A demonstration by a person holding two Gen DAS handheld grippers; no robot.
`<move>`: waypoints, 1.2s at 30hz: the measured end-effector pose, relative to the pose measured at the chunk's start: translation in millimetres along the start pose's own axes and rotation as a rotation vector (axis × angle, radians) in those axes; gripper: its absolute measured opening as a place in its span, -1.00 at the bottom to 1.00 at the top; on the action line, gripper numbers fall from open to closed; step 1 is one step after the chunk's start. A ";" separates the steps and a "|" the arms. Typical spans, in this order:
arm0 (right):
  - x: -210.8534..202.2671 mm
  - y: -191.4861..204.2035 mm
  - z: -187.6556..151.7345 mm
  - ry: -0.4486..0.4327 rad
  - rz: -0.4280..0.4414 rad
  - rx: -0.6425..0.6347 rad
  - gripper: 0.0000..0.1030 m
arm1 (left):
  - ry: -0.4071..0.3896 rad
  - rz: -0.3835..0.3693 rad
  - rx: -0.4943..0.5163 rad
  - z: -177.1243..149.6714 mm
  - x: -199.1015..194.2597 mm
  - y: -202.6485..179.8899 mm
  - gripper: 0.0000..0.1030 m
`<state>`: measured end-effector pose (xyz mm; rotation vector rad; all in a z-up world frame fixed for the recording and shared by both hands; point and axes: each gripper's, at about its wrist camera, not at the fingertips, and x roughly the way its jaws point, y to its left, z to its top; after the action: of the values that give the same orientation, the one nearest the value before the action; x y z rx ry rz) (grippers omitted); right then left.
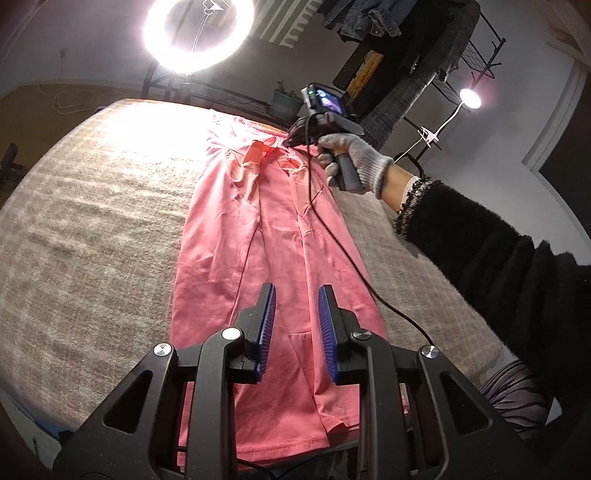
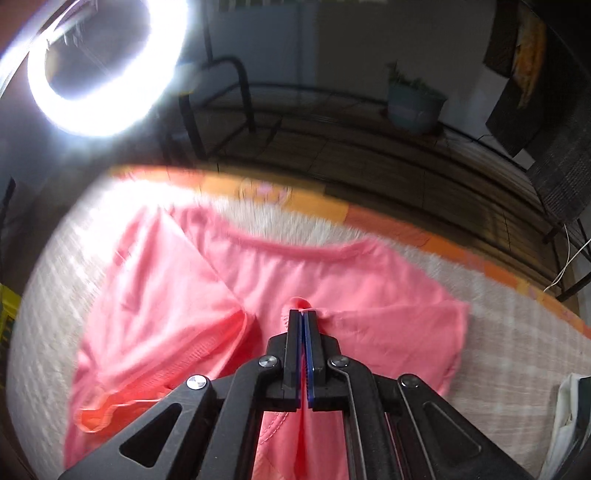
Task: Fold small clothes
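A pink shirt lies lengthwise on a beige woven cloth, its sides folded inward. My left gripper is open and empty, just above the shirt's near hem end. My right gripper is shut on a pinch of the pink shirt near the collar and sleeve end, with fabric bunched at its tips. In the left wrist view the right gripper's body is at the shirt's far end, held by a gloved hand; its tips are hidden there.
A bright ring light stands beyond the far edge. A black cable trails across the shirt's right side. A potted plant and a metal rack are behind the table. A sleeved arm crosses on the right.
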<state>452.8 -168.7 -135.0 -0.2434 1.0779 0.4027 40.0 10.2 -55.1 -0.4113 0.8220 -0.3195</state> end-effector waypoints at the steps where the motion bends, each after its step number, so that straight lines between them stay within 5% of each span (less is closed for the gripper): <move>1: 2.6 2.0 -1.4 0.010 -0.011 -0.011 -0.87 | -0.002 0.002 0.003 -0.1 -0.4 -0.3 -0.57; 3: -7.2 3.7 -1.9 -0.013 -0.029 -0.015 -0.33 | -0.011 0.008 0.012 -0.2 -1.7 -1.3 -0.57; 4: -15.2 3.7 -3.0 -0.030 -0.027 -0.013 -0.31 | -0.012 0.008 0.015 -0.4 -2.1 -1.8 -0.57; 10: -65.4 22.4 -36.7 -0.060 0.148 -0.068 -0.44 | -0.008 -0.015 0.022 -2.7 -4.5 -5.8 -0.57; 18: -40.6 43.1 -71.8 0.065 0.127 -0.114 -0.39 | -0.030 -0.011 0.045 -3.2 -12.0 -11.3 -0.57; 20: -39.1 47.4 -74.7 0.053 0.080 -0.148 -0.63 | -0.028 -0.010 0.047 -2.8 -12.2 -11.2 -0.57; 21: -44.2 49.8 -75.2 0.044 0.049 -0.161 -1.00 | -0.028 -0.009 0.047 -2.7 -12.6 -11.7 -0.57; 22: -46.5 49.0 -75.3 0.044 0.052 -0.151 -1.00 | -0.029 -0.011 0.048 -2.4 -13.3 -11.5 -0.57; 27: -84.1 49.5 -74.0 -0.062 0.272 -0.128 -1.00 | -0.026 -0.012 0.058 -2.3 -13.0 -12.1 -0.57; 30: -74.2 58.1 -78.7 0.021 0.393 -0.137 -0.86 | -0.028 -0.005 0.061 -1.4 -13.0 -12.4 -0.57; 31: -71.7 60.8 -81.4 0.048 0.410 -0.142 -0.47 | -0.033 0.001 0.068 -0.8 -13.5 -12.8 -0.57; 33: -78.6 63.4 -86.0 0.025 0.354 -0.141 -0.18 | -0.044 0.021 0.081 0.0 -14.8 -12.9 -0.57; 36: -107.2 47.8 -89.5 -0.047 0.386 -0.087 -0.22 | -0.063 0.048 0.096 -0.6 -19.2 -9.4 -0.57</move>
<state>316.2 -181.4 -80.3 -0.0999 1.0622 0.7986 26.2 10.0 -38.8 -0.3097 0.7504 -0.2992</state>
